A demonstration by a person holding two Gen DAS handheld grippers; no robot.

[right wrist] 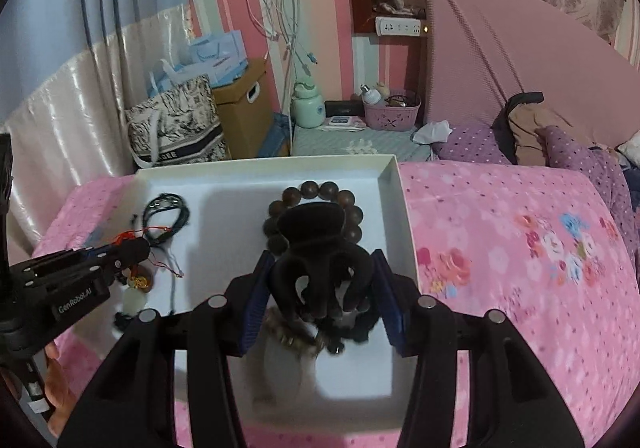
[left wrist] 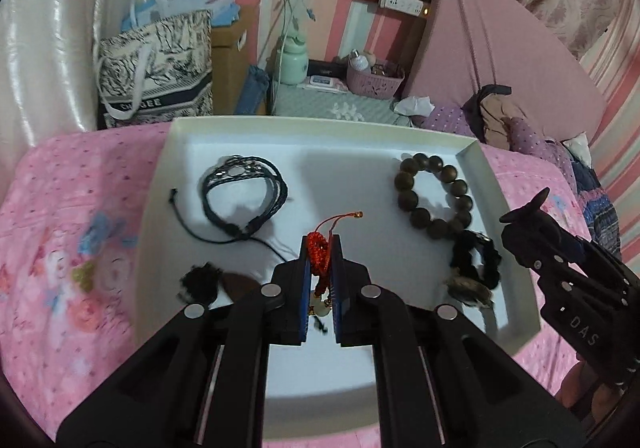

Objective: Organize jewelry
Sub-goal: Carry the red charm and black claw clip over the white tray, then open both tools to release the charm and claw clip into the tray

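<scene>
A white shallow box (left wrist: 476,163) lies on the pink bed. My left gripper (left wrist: 320,248) is shut on a red braided cord charm (left wrist: 318,252) with a pale pendant hanging below, held over the box's front middle. My right gripper (right wrist: 322,268) is shut on a black claw hair clip (right wrist: 316,248) above the box's near right part; it shows at the right in the left wrist view (left wrist: 532,224). In the box lie a black cord bracelet (left wrist: 244,191), a dark wooden bead bracelet (left wrist: 436,195) and a black scrunchie (left wrist: 476,260).
A pink floral bedspread (right wrist: 520,248) surrounds the box. Behind it stand a patterned tote bag (left wrist: 156,75), a cardboard box (right wrist: 244,107), a bedside table with a pink basket (right wrist: 392,111), and purple pillows (right wrist: 476,143) at the right.
</scene>
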